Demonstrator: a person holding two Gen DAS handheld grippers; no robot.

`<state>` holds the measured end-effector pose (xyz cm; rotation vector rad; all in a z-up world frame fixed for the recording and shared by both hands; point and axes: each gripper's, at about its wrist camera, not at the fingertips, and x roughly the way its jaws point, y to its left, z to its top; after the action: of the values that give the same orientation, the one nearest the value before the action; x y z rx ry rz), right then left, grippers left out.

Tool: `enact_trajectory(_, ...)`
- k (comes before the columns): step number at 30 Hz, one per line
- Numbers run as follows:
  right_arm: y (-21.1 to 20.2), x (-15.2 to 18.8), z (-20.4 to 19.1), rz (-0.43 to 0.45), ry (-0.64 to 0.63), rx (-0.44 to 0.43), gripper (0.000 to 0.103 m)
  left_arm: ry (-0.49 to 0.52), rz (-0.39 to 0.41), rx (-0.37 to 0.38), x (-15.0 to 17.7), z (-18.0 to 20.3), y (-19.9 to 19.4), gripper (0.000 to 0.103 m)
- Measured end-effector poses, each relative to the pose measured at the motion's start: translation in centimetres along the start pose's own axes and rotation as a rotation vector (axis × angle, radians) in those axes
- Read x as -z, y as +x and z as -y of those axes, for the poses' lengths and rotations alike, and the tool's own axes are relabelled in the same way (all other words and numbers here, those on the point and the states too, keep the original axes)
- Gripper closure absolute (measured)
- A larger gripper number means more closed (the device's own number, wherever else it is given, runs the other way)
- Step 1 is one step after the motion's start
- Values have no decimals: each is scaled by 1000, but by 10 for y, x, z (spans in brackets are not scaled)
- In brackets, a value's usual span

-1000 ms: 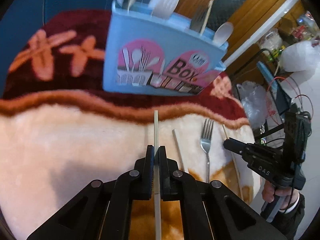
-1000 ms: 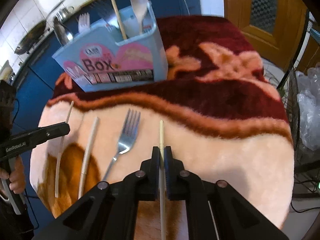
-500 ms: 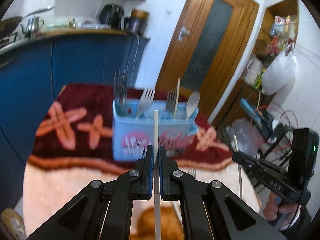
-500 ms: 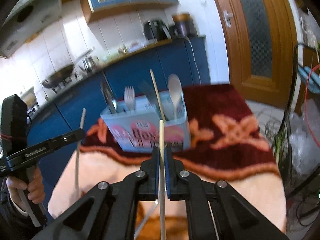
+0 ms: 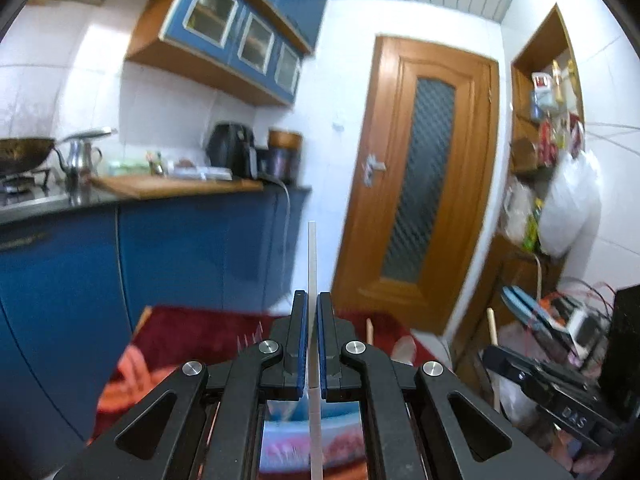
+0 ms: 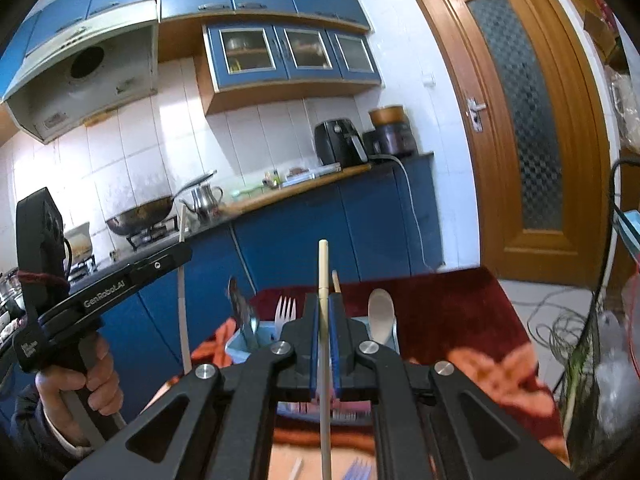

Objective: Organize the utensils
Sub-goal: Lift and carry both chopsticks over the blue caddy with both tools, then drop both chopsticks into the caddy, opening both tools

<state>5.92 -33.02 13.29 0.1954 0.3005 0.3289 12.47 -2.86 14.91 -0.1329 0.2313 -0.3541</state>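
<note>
Room: my cameras faced a kitchen with blue cabinets (image 6: 256, 52) above a tiled wall, a wooden door (image 6: 516, 120) on the right and a counter carrying a wok (image 6: 140, 216) and a kettle (image 6: 206, 196).
Table cover: a dark red rug (image 6: 440, 304) with orange pattern lay beneath my grippers, its far edge toward the blue base units.
Utensil box: the light blue utensil box (image 6: 240, 346) stood on the rug just beyond my right gripper; in the left wrist view only its pink-printed front (image 5: 280, 440) showed between the linkage.
Box contents: a metal spoon (image 6: 242, 312) stood at the left, a white fork (image 6: 285, 310) beside it, a pale spoon (image 6: 382, 316) at the right, and a wooden chopstick tip (image 6: 336, 280) rose between them.
Left gripper: my left gripper (image 5: 311, 340) was pinching a pale chopstick (image 5: 312, 264), upright, its tip above the jaws.
Right gripper: my right gripper (image 6: 324, 340) was pressed onto a wooden chopstick (image 6: 323, 268), also upright, directly near-side of the box.
Left hand: my left hand (image 6: 76, 396) gripped the handle at the left of the right wrist view.
Loose items: a fork head (image 6: 360, 470) and a stick end (image 6: 296, 468) lay on the near part of the cover, blurred.
</note>
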Motion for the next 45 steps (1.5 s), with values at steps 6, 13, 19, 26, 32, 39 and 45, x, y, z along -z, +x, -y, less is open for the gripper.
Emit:
enact_trajectory(6, 26, -12, 4, 53, 2, -2, 96, -14, 134, -56, -3, -6, 24, 99)
enact_trajectory(13, 54, -21, 18, 140, 25, -23, 96, -9, 159, -95, 14, -8, 49, 99)
enact_trajectory(19, 77, -16, 22, 187, 1, 46, 96, -55, 131, -99, 37, -21, 62, 99)
enact_trajectory(26, 94, 0, 24, 105, -38, 41, 95, -78, 72, -84, 49, -27, 73, 99)
enact_trajectory(32, 91, 7, 24, 54, -15, -7, 60, -96, 37, -73, 47, -25, 69, 90)
enact_trajectory(39, 68, 9, 23, 40, 22, -27, 38, -124, 3, -65, 45, -23, 56, 75)
enact_trajectory(45, 50, 11, 17, -9, 35, -21, 31, -119, -27, -43, 44, -14, 38, 72)
